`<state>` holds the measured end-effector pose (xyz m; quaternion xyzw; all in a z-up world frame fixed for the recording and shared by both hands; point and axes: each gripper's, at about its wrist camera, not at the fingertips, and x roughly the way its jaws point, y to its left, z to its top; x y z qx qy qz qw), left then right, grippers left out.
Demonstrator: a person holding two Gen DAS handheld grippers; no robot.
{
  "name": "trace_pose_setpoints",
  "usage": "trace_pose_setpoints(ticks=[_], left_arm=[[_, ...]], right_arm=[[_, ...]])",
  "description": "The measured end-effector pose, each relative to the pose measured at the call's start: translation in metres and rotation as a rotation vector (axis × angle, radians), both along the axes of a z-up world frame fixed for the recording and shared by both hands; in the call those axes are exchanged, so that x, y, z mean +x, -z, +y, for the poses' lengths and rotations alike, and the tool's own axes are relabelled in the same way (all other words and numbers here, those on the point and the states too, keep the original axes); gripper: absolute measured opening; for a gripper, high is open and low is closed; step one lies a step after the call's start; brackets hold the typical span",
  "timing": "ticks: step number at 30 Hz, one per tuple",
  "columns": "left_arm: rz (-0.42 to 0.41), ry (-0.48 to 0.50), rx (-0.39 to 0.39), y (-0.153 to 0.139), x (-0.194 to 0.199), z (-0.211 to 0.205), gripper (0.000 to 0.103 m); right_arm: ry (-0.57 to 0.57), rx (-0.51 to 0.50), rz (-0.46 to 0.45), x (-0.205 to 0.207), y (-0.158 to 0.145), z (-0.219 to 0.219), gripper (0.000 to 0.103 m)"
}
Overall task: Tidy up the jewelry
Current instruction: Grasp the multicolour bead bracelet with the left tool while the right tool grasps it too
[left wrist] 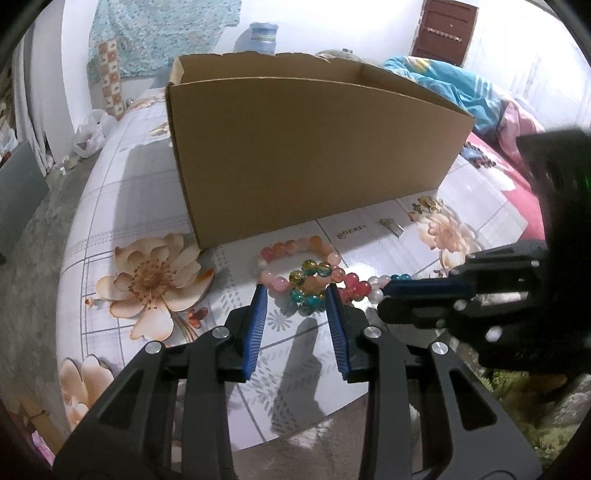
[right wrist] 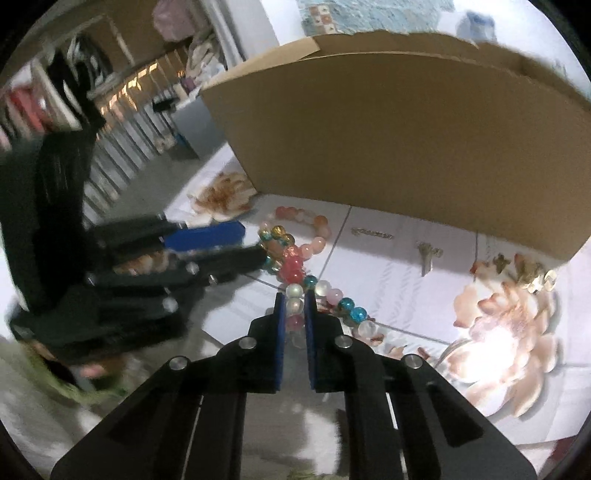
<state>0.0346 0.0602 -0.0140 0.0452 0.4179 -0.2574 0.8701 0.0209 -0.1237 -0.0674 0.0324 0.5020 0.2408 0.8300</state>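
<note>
A blue water jug (left wrist: 263, 37) is standing far behind the desk (left wrist: 122, 192), whose floral cloth is catching the light. A blue blanket (left wrist: 439, 85) is lying crumpled at far right, below a brown door (left wrist: 445, 31).

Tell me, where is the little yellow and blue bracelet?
In the left wrist view, the yellow and blue bracelet sits between the left gripper fingertips, before the cardboard box.

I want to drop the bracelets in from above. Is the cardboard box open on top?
Open. The cardboard box stands upright on the table, with no lid or flap over it; its inner back wall shows.
</note>
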Motion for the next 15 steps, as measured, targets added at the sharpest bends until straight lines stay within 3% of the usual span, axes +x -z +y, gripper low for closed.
trace_pose_setpoints(ticks=[6, 15], left_arm=[[0.006, 0.011, 0.011, 0.003, -0.003, -0.005, 0.031], [0.008, 0.006, 0.033, 0.006, -0.002, -0.011, 0.031]], right_arm=[[0.042, 0.177, 0.065, 0.003, -0.003, -0.015, 0.01], [0.008, 0.311, 0.08, 0.001, -0.012, -0.014, 0.01]])
